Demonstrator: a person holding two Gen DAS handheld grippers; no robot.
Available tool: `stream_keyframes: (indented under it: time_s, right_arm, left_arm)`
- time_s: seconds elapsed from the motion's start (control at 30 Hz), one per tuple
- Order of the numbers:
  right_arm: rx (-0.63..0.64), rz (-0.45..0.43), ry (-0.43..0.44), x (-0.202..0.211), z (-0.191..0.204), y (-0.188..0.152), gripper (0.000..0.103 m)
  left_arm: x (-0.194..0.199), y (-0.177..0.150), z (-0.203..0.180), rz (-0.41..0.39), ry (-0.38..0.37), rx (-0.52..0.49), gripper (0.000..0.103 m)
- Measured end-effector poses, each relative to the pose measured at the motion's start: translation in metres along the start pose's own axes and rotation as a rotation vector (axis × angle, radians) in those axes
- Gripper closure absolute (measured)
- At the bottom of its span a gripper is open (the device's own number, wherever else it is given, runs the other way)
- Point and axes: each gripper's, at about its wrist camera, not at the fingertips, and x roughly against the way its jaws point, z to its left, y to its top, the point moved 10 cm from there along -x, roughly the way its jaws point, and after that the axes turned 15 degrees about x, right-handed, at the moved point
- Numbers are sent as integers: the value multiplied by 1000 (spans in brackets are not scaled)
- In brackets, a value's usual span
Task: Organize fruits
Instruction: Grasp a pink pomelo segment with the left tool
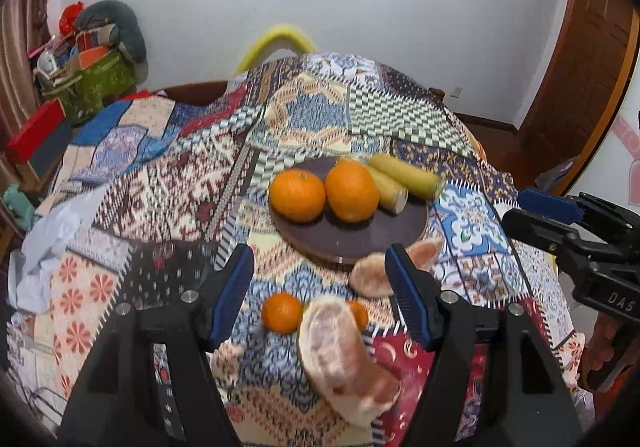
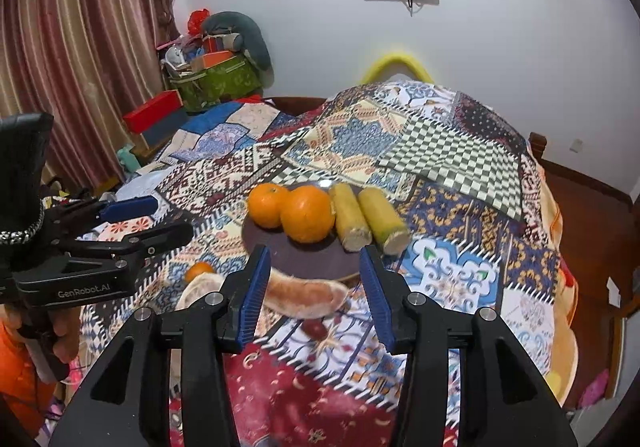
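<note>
Pomelo wedge (image 1: 340, 351) lies just short of the plate (image 1: 360, 239), long axis pointing plateward, under my left gripper (image 1: 320, 295), nearer, both grippers spread empty.

Two oranges (image 2: 292, 213) on plate (image 2: 316, 261)

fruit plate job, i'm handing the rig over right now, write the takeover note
Left tongs: open, empty, hovering over the loose fruit near the table's front edge.
Right tongs: open, empty, just short of the plate.
On the dark round plate: two big oranges and two yellow sugarcane-like pieces.
Off the plate, on the patterned cloth: small orange, a second one half hidden, and two pale peeled pomelo-like segments.
Left to do: move those onto the plate.
</note>
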Motion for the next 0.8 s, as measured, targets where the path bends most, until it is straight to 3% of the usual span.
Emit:
stream_keyframes:
  time_s: [0.2,0.33,0.63,0.8]
  right_arm:
    - [-13,13,6,-1,11,-15,60]
    - [-18,37,4,-4,15,-28,60]
    - [-53,78,6,-10,10,-51,60]
    - [-60,93,16,-13,11,-59,60]
  left_arm:
    - [-16,-33,9,76,26,4,35]
    - [-28,-52,15,100,85,13,35]
    - [-57,-89,14,212,92,57,35]
    - [-58,-92,11,178,106,37,34]
